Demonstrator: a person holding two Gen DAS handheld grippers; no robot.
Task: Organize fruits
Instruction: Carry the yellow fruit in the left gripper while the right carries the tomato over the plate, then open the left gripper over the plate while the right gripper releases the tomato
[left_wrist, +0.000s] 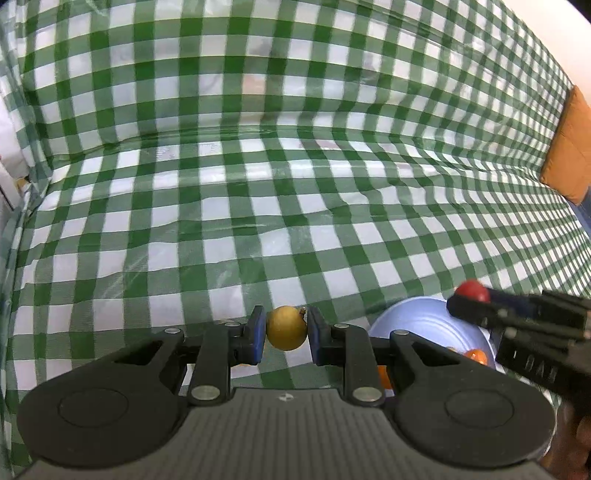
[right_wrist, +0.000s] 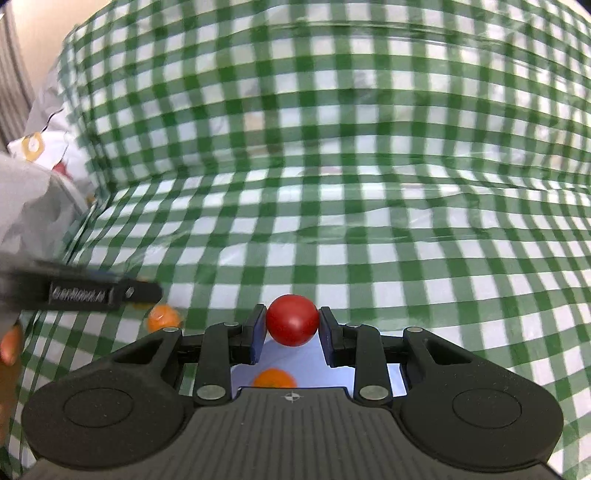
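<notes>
Between the blue pads of the left gripper (left_wrist: 286, 330) sits a small round yellow-brown fruit (left_wrist: 286, 328) with a short stem stub at its upper right, both jaws pressed against its sides above the green-and-white checked tablecloth (left_wrist: 258, 184). Off to the right in that view, a pale blue bowl (left_wrist: 417, 321) rests on the cloth with an orange fruit (left_wrist: 475, 355) inside near its right wall. Over the bowl's far rim reaches the right gripper (right_wrist: 293, 325), its jaws clamped on a round red fruit (right_wrist: 292, 319); its own camera shows the bowl's pale floor directly beneath the red fruit. A second small orange fruit (right_wrist: 164, 317) lies on the cloth near the left gripper's fingertip in the right wrist view. Raised lettering shows on the side of the right gripper's body in the left wrist view, but it is too blurred to read. An orange cushion (left_wrist: 569, 147) lies at the cloth's far right edge
</notes>
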